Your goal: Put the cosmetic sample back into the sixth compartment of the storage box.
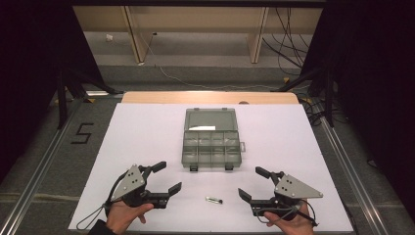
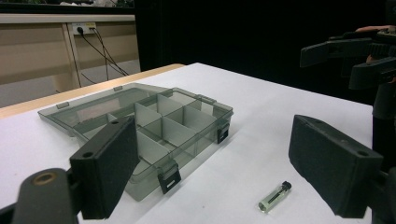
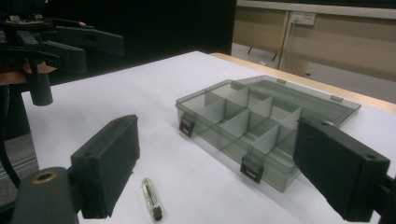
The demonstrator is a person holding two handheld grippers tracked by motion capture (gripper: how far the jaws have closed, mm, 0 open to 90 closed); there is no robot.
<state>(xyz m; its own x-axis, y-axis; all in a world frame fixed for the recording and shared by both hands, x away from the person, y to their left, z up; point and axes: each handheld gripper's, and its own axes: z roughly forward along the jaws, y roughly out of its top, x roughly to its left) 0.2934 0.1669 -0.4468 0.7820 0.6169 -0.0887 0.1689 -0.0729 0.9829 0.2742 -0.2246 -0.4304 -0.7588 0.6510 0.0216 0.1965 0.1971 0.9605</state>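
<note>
Both hand-held grippers (image 1: 161, 178) (image 1: 254, 183) gape wide; the small vial (image 1: 214, 199) at lower centre could roll when you pinch it.

This looks like a lab or recording studio. A white-topped table (image 1: 147, 147) stands between metal floor rails (image 1: 39, 171), with a taped "5" (image 1: 82, 133) on the grey floor at left. Black curtains (image 1: 372, 73) hang on both sides, tripod legs (image 1: 68, 93) stand before them, and loose cables (image 1: 288, 44) run along the far wooden wall.
</note>
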